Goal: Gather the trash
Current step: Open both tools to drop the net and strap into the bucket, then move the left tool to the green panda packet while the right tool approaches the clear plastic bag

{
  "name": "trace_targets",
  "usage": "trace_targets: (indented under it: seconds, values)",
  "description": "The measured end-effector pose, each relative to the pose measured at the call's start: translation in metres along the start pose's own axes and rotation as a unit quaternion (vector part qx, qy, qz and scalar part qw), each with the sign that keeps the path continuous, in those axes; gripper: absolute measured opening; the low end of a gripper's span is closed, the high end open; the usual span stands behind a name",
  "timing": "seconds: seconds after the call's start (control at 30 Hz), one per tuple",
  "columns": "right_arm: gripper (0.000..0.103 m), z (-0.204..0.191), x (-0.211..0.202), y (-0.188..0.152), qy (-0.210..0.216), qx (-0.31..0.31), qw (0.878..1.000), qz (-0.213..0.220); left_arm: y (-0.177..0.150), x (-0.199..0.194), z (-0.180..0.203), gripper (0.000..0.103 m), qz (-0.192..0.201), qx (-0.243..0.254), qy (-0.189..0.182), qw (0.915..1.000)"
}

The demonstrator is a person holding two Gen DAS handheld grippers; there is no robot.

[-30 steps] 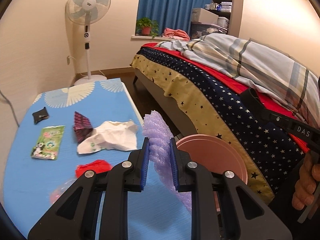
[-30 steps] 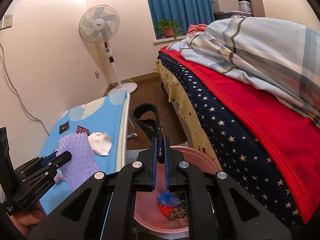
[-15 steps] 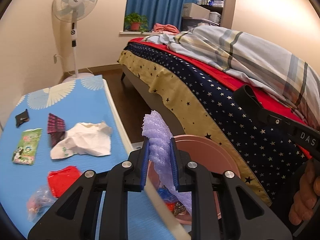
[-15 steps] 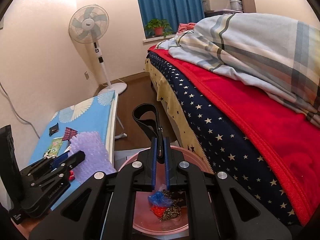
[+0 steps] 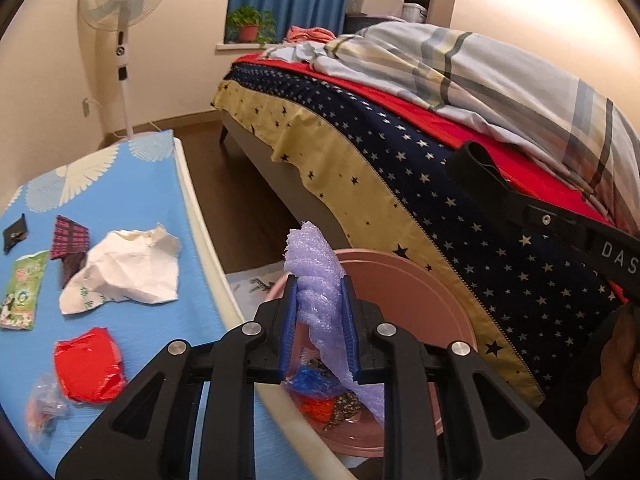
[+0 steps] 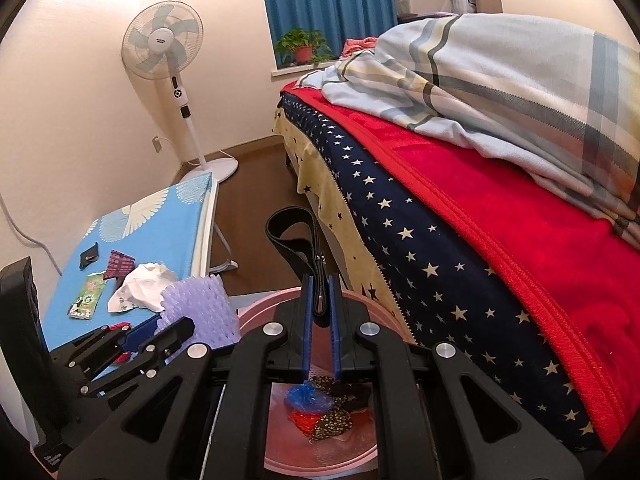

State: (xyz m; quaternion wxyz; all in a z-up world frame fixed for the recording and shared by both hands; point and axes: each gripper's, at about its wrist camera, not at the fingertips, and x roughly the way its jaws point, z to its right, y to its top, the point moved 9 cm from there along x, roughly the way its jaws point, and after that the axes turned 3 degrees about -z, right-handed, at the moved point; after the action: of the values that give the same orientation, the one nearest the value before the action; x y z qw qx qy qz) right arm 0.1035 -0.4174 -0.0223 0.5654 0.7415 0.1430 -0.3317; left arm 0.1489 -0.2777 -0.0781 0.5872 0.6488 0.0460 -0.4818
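We've got the left gripper (image 5: 318, 328) clamped on the crumpled lilac foam-net wrap (image 5: 316, 280), pads pressed to both sides, and over the last sec it has swung off the blue fan-print table (image 5: 132, 184) and out past the table's white edge. The wrap's tail now hangs over the round pink plastic basin (image 5: 404, 280) on the floor by the bed (image 5: 400, 168); a sec ago the basin was only half in view behind the jaws. So the carry is done, in our judgement, and what's left for this piece is to open and let it drop.

The right gripper (image 6: 320, 332) is nearly closed, a narrow slit between its blue pads; a black strap loop (image 6: 292, 236) runs down into that slit, but we can't tell whether the pads grip it. It has kept its place above the basin, approx. the same framing as before. Inside the basin: a blue plastic scrap (image 6: 306, 398), sth. red and a dark patterned wrapper.

Still on the table, i.e. still to collect: a crumpled white paper sheet (image 5: 124, 268), a red plastic wrapper (image 5: 88, 364), a green snack packet (image 5: 22, 288), a dark pink-checked wrapper (image 5: 70, 236), a small black packet (image 5: 14, 232) and a clear bag (image 5: 44, 404) near the front edge. Foam is light; it may cling to a pad on release.
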Motion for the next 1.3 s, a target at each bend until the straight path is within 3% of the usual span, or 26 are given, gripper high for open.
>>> trace_targets:
  seconds: [0.07,0.1,0.13,0.2,0.23,0.8,1.07,1.3]
  values:
    - [0.012,0.001,0.000,0.000,-0.003,0.003,1.000,0.000,-0.002,0.004,0.003,0.025,-0.008,0.000,-0.009,0.9999]
    - [0.013,0.003,0.001,0.000,-0.007,0.006,1.000,-0.002,-0.004,0.005,0.005,0.034,-0.012,0.001,-0.013,0.9998]
    - [0.020,0.004,0.001,0.000,-0.008,0.008,1.000,-0.002,-0.005,0.006,0.005,0.041,-0.014,0.003,-0.010,0.9998]
    - [0.038,0.009,0.000,0.001,-0.016,0.016,1.000,0.001,-0.006,0.006,0.004,0.042,-0.014,0.002,-0.008,0.9999]
    - [0.041,0.011,-0.001,0.001,-0.019,0.020,1.000,0.004,-0.007,0.006,0.002,0.042,-0.015,0.000,-0.007,0.9999]
    - [0.042,-0.003,-0.014,0.006,0.004,0.009,1.000,0.029,0.003,-0.039,-0.045,0.042,0.027,-0.032,0.028,0.9987]
    - [0.042,-0.035,-0.030,0.009,0.053,-0.008,0.997,0.056,0.019,-0.091,-0.090,0.041,0.065,-0.074,0.043,0.9943]
    - [0.038,-0.082,-0.041,0.004,0.113,-0.030,0.991,0.070,0.039,-0.140,-0.134,0.031,0.081,-0.069,0.070,0.9918]
